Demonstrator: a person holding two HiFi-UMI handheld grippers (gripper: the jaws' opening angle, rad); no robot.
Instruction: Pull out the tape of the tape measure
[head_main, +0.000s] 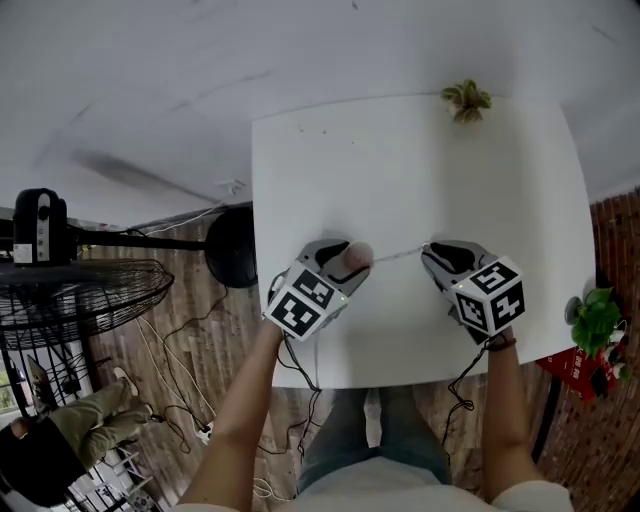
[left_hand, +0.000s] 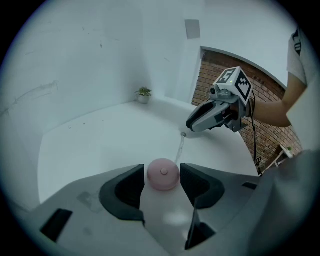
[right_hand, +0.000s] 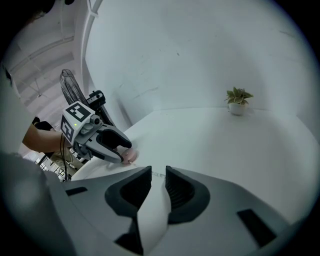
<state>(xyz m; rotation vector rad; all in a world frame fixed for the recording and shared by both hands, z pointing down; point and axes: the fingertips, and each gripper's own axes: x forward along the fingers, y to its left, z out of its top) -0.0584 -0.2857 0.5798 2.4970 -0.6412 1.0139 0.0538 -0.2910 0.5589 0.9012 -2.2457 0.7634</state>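
1. At the near edge of the white surface (head_main: 400, 160), the left tongs (head_main: 345, 262) clench the pink tape measure (left_hand: 163, 175). The right tongs (right_hand: 158, 175) pinch its tape (head_main: 398, 254).
2. Best, I judge: left steady, right drawing straight and level.

Three cameras on one worktop (head_main: 400, 170), as we see it.
From the head we look steeply down on the white worktop. The camera on the left tongs (head_main: 352, 258) sits low and close behind its jaws, the tape measure (left_hand: 163, 175) filling its foreground, and faces across at the right tongs (left_hand: 187, 130); the one on the right tongs faces back at the left. All three views share the worktop and the potted plant (head_main: 466, 100) at its far edge.
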